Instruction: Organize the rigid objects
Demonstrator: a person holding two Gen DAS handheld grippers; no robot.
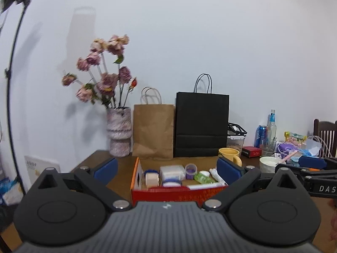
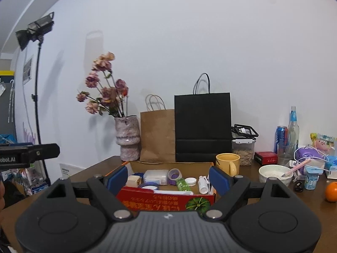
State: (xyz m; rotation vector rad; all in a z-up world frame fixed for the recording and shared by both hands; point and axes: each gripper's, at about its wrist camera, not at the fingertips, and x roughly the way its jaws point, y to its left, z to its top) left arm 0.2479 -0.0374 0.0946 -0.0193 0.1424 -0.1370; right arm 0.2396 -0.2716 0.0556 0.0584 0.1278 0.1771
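Note:
A red cardboard box (image 1: 168,193) (image 2: 160,200) sits on the brown table and holds several small items: a clear plastic case (image 1: 171,171) (image 2: 155,176), a purple-lidded jar (image 1: 191,170) (image 2: 174,176), a green packet (image 1: 203,178) (image 2: 182,184), a white tube (image 1: 217,176) (image 2: 203,184) and a cream block (image 1: 152,179) (image 2: 133,181). My left gripper (image 1: 167,168) is open and empty, held above the box. My right gripper (image 2: 168,177) is open and empty, also over the box. The right gripper shows at the right of the left wrist view (image 1: 311,166).
Behind the box stand a vase of dried roses (image 1: 119,132) (image 2: 127,138), a brown paper bag (image 1: 153,130) (image 2: 158,135) and a black bag (image 1: 202,126) (image 2: 202,126). A yellow mug (image 1: 230,156) (image 2: 228,163), white bowl (image 2: 276,175), cans, bottle and an orange (image 2: 331,191) crowd the right.

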